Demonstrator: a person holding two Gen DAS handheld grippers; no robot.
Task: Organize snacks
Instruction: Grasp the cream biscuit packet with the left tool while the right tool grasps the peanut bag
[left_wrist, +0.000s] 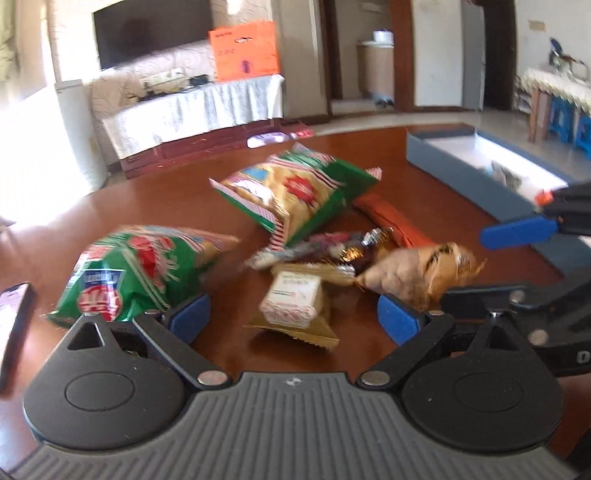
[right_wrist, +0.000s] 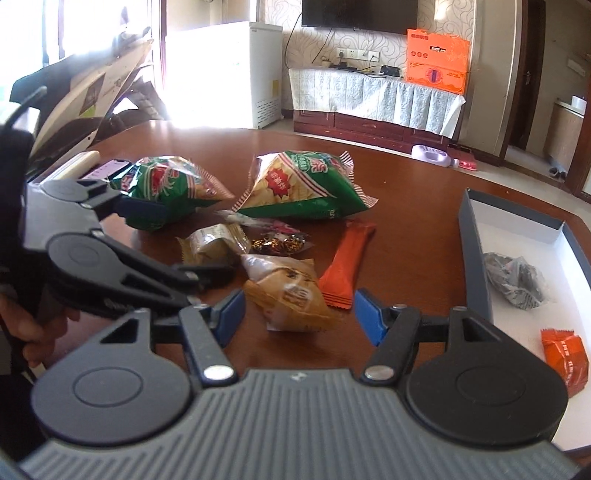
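My left gripper (left_wrist: 295, 317) stands open low over the brown table, a small gold-and-white packet (left_wrist: 291, 302) lying between its blue pads, untouched. My right gripper (right_wrist: 299, 317) is open around a tan snack packet (right_wrist: 288, 295), with gaps on both sides. In the left wrist view the right gripper (left_wrist: 465, 266) comes in from the right at that tan packet (left_wrist: 417, 277). Two green chip bags (right_wrist: 166, 188) (right_wrist: 306, 184), an orange stick pack (right_wrist: 347, 258) and a clear bag of candies (right_wrist: 280, 240) lie behind.
A shallow grey box (right_wrist: 476, 251) with a white floor sits at the right, holding a grey packet (right_wrist: 517, 280) and an orange packet (right_wrist: 565, 354). A phone (left_wrist: 14, 314) lies at the table's left edge. A hand (right_wrist: 33, 332) holds the left gripper.
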